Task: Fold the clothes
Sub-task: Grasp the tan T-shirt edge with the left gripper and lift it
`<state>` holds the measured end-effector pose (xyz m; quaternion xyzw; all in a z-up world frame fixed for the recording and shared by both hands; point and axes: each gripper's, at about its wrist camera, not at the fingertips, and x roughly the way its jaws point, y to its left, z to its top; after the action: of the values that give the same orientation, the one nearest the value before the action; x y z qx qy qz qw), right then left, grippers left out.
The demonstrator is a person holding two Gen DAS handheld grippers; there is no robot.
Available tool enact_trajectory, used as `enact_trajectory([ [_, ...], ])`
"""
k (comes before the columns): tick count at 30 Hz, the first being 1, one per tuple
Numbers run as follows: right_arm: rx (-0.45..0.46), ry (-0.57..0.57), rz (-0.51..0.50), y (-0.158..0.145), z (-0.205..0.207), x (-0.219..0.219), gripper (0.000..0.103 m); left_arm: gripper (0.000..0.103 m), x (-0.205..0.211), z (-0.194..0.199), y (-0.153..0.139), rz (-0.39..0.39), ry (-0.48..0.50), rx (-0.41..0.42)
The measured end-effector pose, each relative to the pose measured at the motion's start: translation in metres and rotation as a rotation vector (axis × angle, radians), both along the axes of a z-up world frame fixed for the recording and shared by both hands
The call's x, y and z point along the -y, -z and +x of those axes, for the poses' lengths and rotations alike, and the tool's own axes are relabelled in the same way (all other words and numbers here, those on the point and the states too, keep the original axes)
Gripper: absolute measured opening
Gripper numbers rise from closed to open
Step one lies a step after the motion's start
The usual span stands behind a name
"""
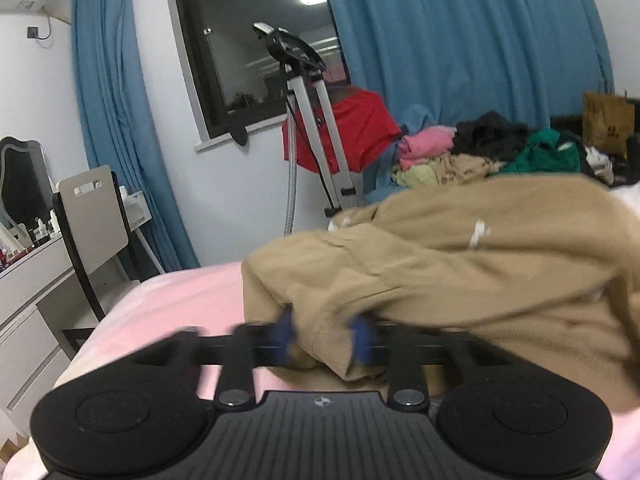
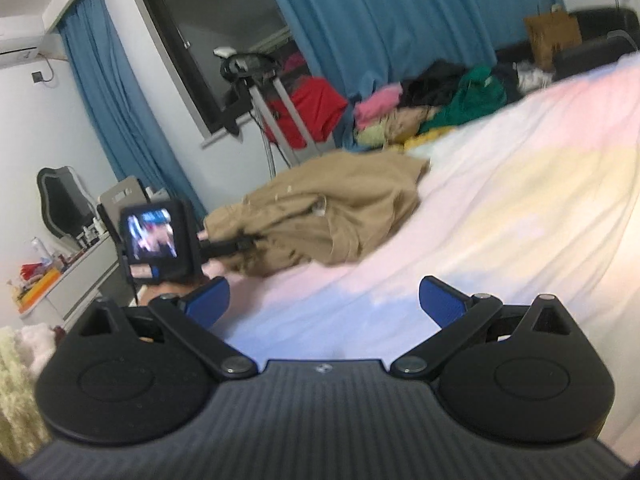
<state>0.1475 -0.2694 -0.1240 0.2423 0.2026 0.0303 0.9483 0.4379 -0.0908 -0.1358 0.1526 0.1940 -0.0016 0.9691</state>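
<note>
My left tool (image 1: 324, 338) has its blue pads (image 1: 362, 342) pinching a fold at the near edge of the tan garment (image 1: 460, 264); motion blur smears the pads, so I cannot make out exactly how much cloth sits between them. The garment lies crumpled on the pink bed sheet (image 1: 180, 300), bulging up and hiding the bed behind it on the right. Its right side runs out of the frame.

From my right wrist view the right tool (image 2: 324, 306) is spread wide over bare sheet (image 2: 500, 200), nothing between its blue pads (image 2: 440, 302). The tan garment (image 2: 320, 216) lies well ahead to the left, and the left tool (image 2: 240, 245) reaches into its left end; only the camera screen (image 2: 154, 238) and a thin black bar of it show, the tips buried in cloth.

At the far edge of the bed a pile of clothes (image 1: 480, 152) sits blurred, pink, black, green and yellow pieces overlapping. A silver stand (image 1: 316, 128) stands to the left of it, in front of a red cloth (image 1: 360, 128).
</note>
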Motion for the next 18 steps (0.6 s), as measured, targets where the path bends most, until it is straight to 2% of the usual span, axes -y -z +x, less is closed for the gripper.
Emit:
enact_trajectory([
  [2,0.003,-0.003,-0.003,0.0,0.0,-0.002,0.103,0.008,0.005,-0.012,-0.015,0.003,0.025,0.027],
  [5,0.026,0.017,-0.042,-0.004,-0.005,-0.005,0.103,0.006,0.013,-0.038,-0.043,0.001,0.081,0.019],
  [8,0.046,0.073,-0.073,-0.009,-0.01,-0.003,0.103,0.005,0.017,-0.077,-0.073,0.002,0.103,0.057],
  [12,0.056,0.11,-0.045,-0.014,-0.022,0.001,0.103,0.004,0.009,-0.135,-0.109,-0.025,0.125,0.09],
  [18,0.088,0.121,-0.037,-0.024,-0.048,-0.002,0.103,0.004,-0.004,-0.241,-0.14,-0.064,0.171,0.12],
])
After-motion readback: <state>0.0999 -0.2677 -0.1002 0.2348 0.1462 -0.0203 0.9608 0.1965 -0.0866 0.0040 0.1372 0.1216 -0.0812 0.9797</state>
